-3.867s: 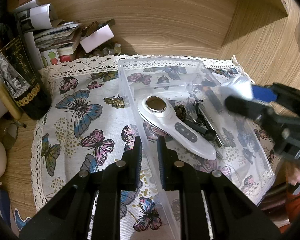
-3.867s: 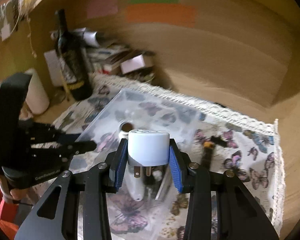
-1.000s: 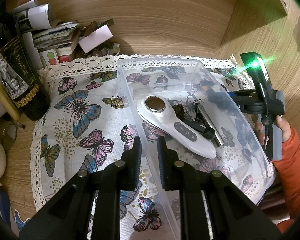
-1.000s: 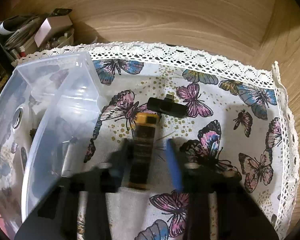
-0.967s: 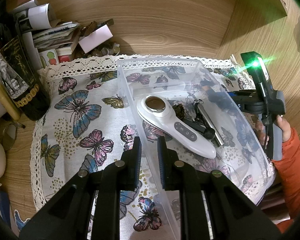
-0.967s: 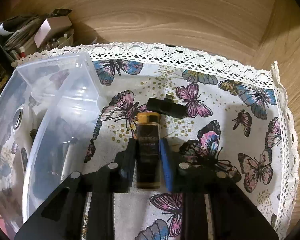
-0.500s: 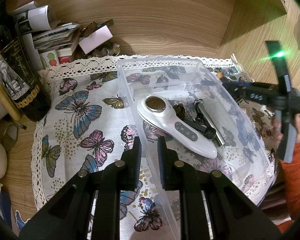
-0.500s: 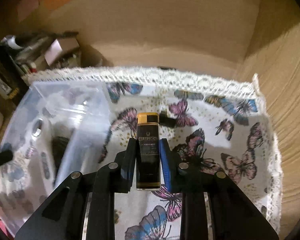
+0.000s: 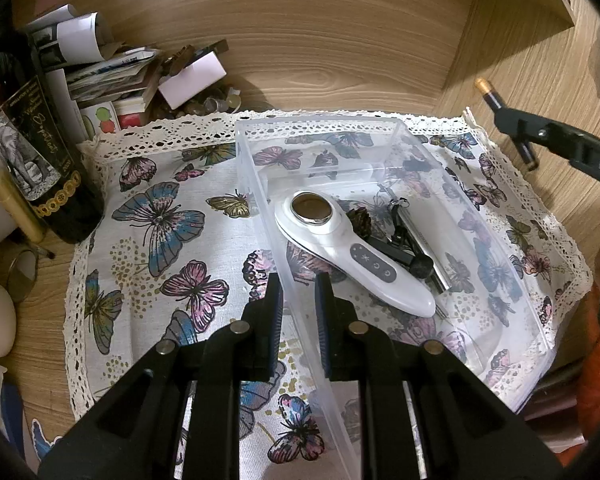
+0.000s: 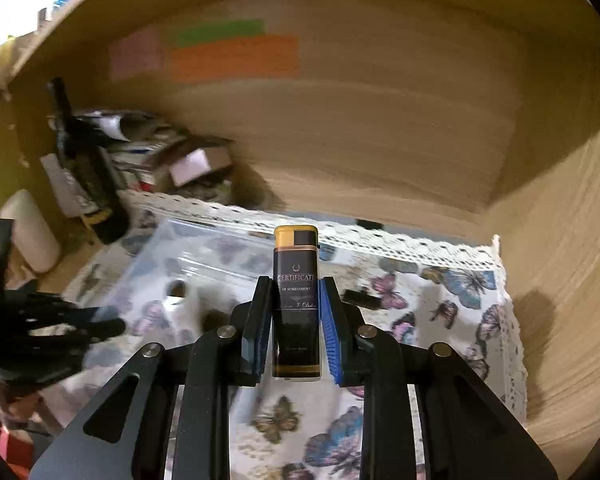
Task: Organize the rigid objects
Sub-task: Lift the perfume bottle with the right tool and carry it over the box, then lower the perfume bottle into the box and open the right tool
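Between right gripper (image 10: 296,312) pads: lighter (image 10: 296,292), seemingly.

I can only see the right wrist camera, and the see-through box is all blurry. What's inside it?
Observer: A white handheld device with a round metal head lies in the clear box.
Operator: Is anything next to it?
Observer: A small pine cone sits right beside its head.
Operator: What's the other gripper doing?
Observer: The left gripper is shut on the box's side wall, with one finger inside and one outside.
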Demonstrator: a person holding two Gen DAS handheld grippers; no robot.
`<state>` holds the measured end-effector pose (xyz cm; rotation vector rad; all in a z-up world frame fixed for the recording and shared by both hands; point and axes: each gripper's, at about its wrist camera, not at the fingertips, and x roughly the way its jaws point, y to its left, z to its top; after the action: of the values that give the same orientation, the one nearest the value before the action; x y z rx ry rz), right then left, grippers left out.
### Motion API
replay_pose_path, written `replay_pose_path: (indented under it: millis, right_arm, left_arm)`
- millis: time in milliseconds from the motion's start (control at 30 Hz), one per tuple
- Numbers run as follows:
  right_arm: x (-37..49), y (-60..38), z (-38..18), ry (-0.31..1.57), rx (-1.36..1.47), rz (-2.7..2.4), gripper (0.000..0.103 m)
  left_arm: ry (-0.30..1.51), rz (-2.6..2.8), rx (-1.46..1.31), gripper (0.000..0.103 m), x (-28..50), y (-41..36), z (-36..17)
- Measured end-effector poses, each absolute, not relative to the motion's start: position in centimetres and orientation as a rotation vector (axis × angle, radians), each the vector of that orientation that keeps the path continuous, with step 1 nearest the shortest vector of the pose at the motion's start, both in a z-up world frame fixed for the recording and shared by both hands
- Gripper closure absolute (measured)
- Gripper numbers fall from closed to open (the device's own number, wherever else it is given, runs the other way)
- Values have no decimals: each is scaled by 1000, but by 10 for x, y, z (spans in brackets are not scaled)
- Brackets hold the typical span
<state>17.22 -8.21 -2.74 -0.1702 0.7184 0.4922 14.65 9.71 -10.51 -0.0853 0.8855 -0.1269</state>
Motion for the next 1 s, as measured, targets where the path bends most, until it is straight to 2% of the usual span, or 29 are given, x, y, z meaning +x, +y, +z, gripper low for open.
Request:
replay_pose_path:
  millis: [433,1000]
  right_arm:
    - [140,-42,-38,716,-229,619,81]
    - [137,6,-102,925,-400,719,81]
  left_arm:
    - [883,-132,-83,88,146,98,-105]
    - [878,-141,-85,88,145,97,-105]
